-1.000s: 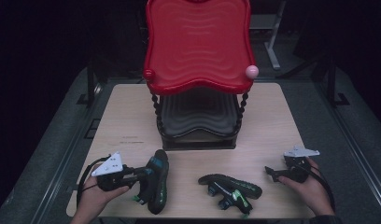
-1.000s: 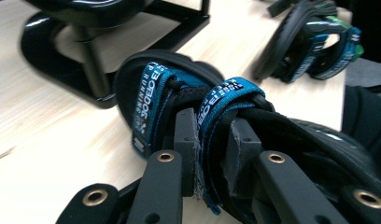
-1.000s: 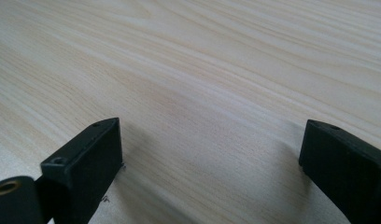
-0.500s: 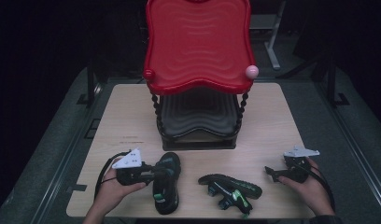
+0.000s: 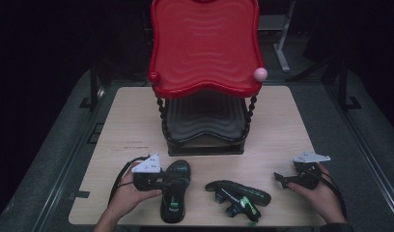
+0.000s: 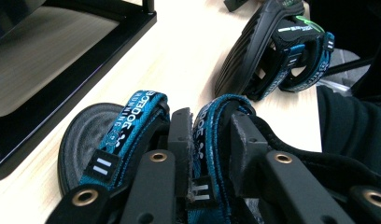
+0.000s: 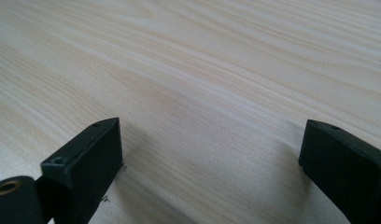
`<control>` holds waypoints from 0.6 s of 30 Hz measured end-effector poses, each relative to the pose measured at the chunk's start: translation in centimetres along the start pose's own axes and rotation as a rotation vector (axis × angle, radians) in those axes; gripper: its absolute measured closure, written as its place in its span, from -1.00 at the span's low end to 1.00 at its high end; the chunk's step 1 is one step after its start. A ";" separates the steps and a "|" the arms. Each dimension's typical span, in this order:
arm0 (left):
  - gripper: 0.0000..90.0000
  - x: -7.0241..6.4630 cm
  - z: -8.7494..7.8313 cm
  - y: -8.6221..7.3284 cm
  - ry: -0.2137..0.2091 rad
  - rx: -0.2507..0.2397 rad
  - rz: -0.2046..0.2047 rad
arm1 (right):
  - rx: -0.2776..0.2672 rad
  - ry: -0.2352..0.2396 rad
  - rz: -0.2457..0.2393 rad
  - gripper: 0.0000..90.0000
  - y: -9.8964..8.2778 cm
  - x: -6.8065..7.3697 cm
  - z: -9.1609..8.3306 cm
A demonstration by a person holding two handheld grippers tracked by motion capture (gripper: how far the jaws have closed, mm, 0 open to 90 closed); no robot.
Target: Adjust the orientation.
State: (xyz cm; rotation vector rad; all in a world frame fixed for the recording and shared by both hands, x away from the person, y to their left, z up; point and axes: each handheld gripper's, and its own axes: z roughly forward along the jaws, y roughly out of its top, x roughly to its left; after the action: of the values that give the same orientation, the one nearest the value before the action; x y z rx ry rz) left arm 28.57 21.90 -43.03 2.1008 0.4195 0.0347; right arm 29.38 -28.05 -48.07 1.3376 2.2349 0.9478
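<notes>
Sandal (image 5: pixel 174 193), black with blue straps: lies in front of the rack (image 5: pixel 204 77), sole down, our left gripper (image 5: pixel 161 181) clamped on one strap (image 6: pixel 208 140). Second sandal (image 5: pixel 237 195): on its side, just right of the first. Right gripper (image 5: pixel 286 180): jaws wide apart over bare table (image 5: pixel 277 125), right of the rack. We judge a firm strap hold and a level lift best.

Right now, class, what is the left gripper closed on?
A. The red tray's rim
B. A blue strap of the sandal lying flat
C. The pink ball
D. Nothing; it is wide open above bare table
B: in the left gripper view the left gripper pinches a blue strap of the flat sandal; the right gripper is open over bare table.
</notes>
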 end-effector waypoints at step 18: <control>0.46 0.6 -0.3 -1.8 -0.056 -0.080 -0.135 | 0.000 0.005 -0.003 -0.88 0.0 0.0 0.0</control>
State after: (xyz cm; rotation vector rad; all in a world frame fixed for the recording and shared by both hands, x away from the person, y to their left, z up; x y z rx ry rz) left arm 28.53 23.22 -44.45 1.9859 0.5173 -0.0844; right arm 29.34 -28.06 -48.07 1.3331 2.2395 0.9515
